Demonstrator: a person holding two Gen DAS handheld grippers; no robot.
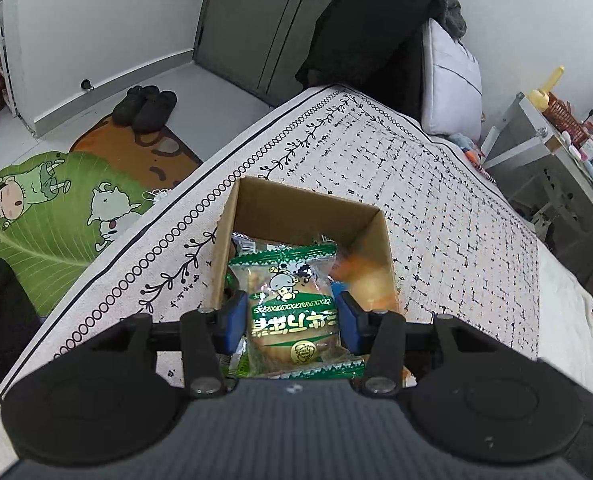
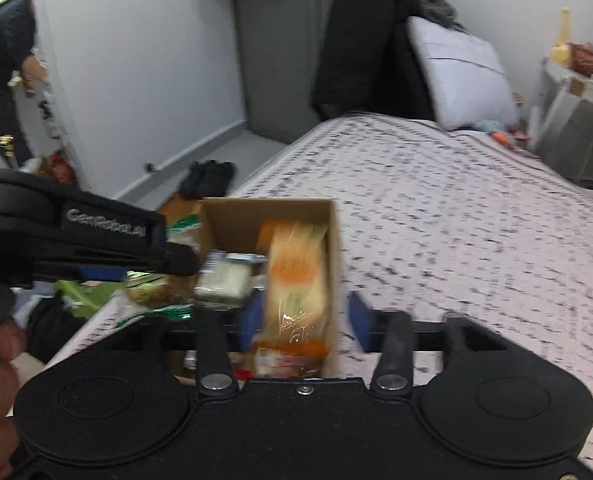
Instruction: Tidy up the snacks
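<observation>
Left gripper (image 1: 292, 320) clamped on green-wrapped snack (image 1: 290, 304), held over near end of cardboard box (image 1: 308, 204) on bed (image 1: 436, 200). Right gripper (image 2: 302, 324) fingers apart, orange-wrapped snack (image 2: 296, 280) between them inside box at right wall; blurred, contact uncertain. Step, by my reading: loading snacks into box. Next: lower green pack into free space left of orange pack, then release. Beyond box: pillow (image 1: 450, 76).

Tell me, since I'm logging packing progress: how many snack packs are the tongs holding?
1: the green cake pack, in the left tongs above the cardboard box. Right tongs look open.
</observation>
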